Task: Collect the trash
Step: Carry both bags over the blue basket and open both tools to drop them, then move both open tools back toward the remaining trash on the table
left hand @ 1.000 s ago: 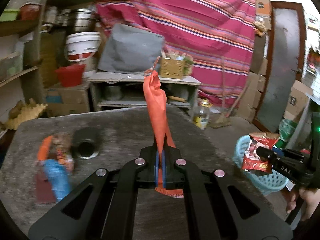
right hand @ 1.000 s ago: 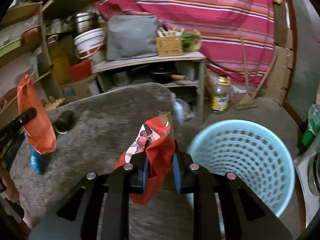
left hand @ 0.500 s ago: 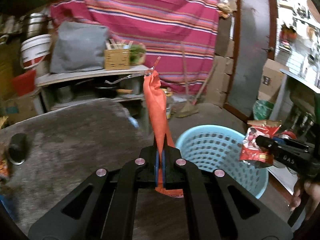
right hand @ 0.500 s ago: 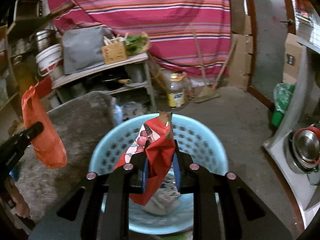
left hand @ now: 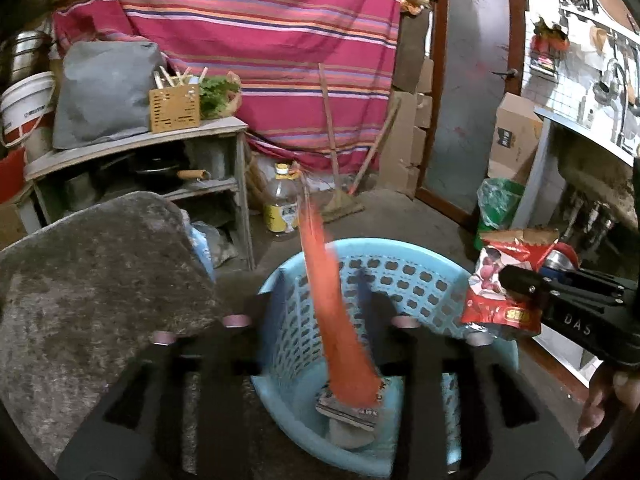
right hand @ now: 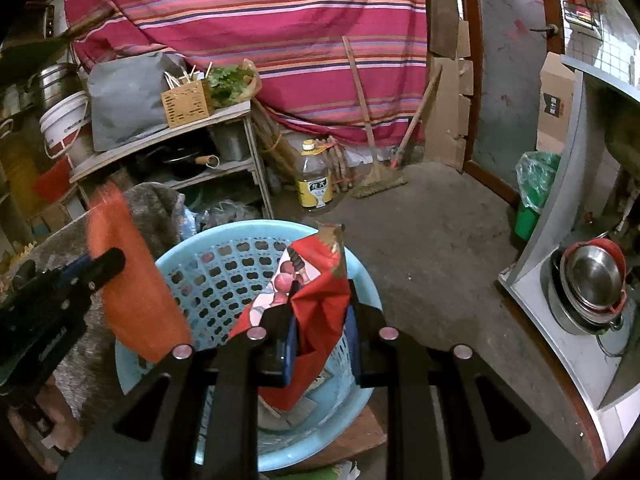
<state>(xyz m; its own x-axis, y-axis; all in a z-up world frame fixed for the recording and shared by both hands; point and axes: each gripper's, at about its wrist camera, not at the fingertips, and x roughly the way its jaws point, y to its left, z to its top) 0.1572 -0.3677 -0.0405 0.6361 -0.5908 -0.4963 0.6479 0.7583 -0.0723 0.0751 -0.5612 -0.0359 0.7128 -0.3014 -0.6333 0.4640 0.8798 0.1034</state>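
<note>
We see the orange wrapper [left hand: 338, 320] blurred in the lower middle of the left wrist view, a long strip standing between the parted fingers of the left gripper [left hand: 320, 312], its lower end over the flat packet [left hand: 348, 408] lying on the bottom of the light blue basket [left hand: 420, 276]; the jaws have just been opening, they now stand moderately wide, and neither pad looks to press on the wrapper; in the right wrist view the same wrapper [right hand: 136, 300] shows at the left edge, overlapping the basket's rim [right hand: 256, 226].

The red snack bag [right hand: 316, 308] fills the lower middle of the right wrist view, pinched narrowly between the blue pads of the right gripper [right hand: 320, 336], its torn top upward, hanging over the basket's mouth; in the left wrist view that bag [left hand: 504, 292] sits at the right, above the basket's right rim, with a person's hand [left hand: 608, 396] behind the gripper at the lower right.

The grey felt-covered table [left hand: 88, 280] takes the lower left of the left wrist view, its corner just beside the basket; behind, in the middle, stands an oil bottle [left hand: 282, 204] on the floor, a broom [left hand: 344, 200] leaning beside it; a striped red cloth [left hand: 240, 20] spans the top; a shelf [left hand: 140, 144] with a wooden box [left hand: 174, 106] sits at the upper left.
</note>
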